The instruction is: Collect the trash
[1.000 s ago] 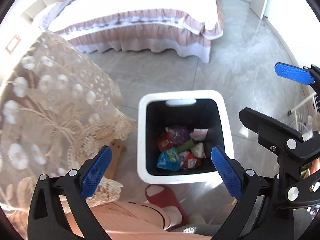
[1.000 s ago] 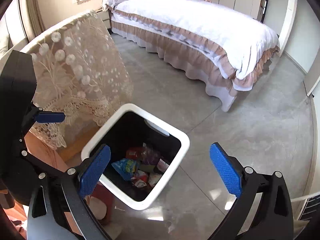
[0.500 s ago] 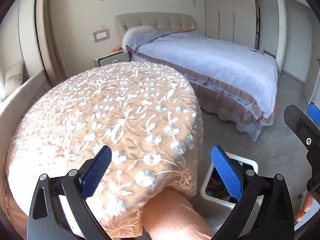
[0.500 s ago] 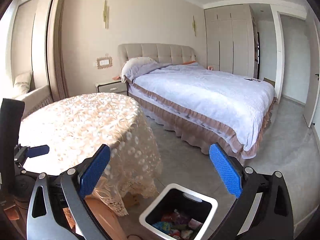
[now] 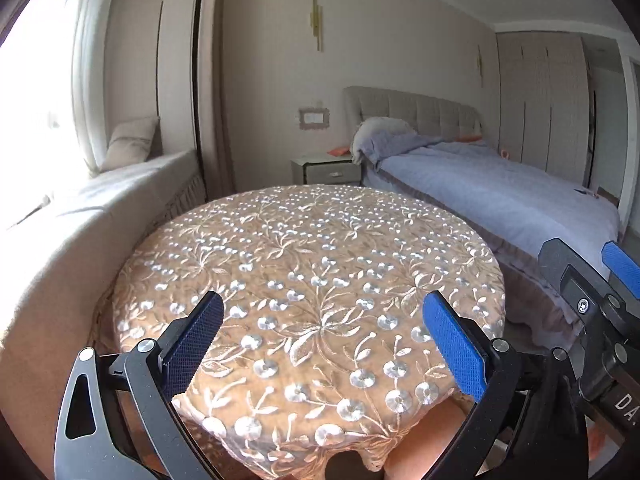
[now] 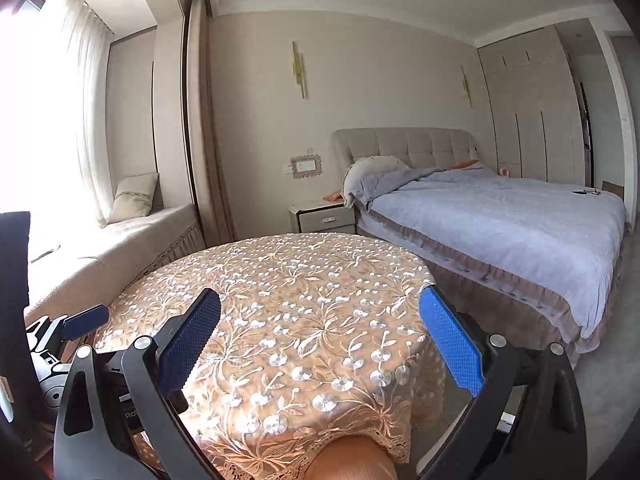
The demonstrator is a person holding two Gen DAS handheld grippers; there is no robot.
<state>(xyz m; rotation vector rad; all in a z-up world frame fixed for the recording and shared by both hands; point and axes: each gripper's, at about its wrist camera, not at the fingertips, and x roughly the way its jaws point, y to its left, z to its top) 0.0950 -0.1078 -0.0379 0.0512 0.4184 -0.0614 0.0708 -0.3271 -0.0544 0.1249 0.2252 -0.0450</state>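
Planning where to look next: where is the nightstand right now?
In both wrist views the nightstand stands against the far wall, beyond the lace-covered round table, left of the bed.

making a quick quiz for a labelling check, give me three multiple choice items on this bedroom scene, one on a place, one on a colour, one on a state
1. Where does the nightstand stand?
A. between the round table and the window seat
B. beside the bed's headboard, against the wall
C. at the foot of the bed

2. What colour are the pads of the left claw?
A. red
B. green
C. blue

3. What state is the right claw in?
A. open and holding nothing
B. shut on a wrapper
C. shut on the lace tablecloth

Answers:
1 B, it sits just left of the pillow end, by the wall.
2 C, both pads show blue.
3 A, its fingers stand wide apart with only the lace tablecloth seen between them, beyond the tips.
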